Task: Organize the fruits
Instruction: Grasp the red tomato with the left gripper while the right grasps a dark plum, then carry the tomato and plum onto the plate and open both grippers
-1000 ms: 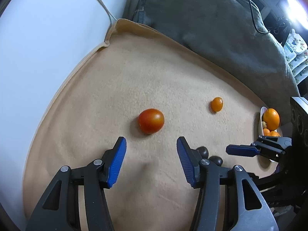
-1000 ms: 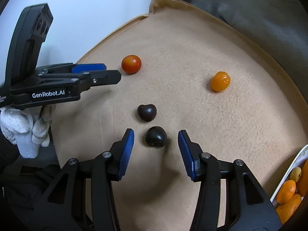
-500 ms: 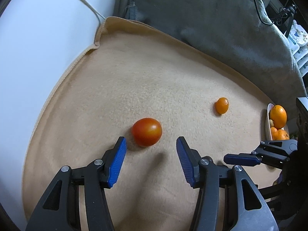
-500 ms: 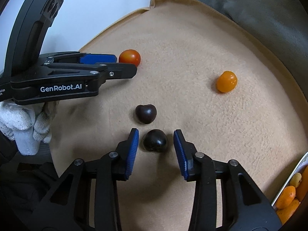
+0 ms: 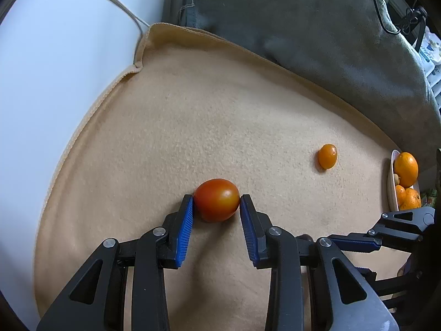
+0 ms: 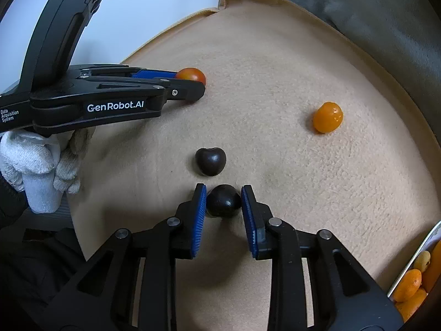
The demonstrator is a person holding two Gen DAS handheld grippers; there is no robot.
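1. Left wrist view: the plate of oranges is cut off at the right edge. My left gripper, wide a second ago, is closing, both pads touching the glossy red tomato on the tan blanket.
2. Right wrist view: the tomato is half hidden behind my left gripper. My right gripper, spread earlier, now pinches the near dark cherry; the other cherry lies just beyond.

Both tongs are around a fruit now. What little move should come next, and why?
Probably lift both straight up. The left tongs are closing on the tomato, pads at both sides; the right tongs pinch the dark cherry. Both fruits lie on the blanket.
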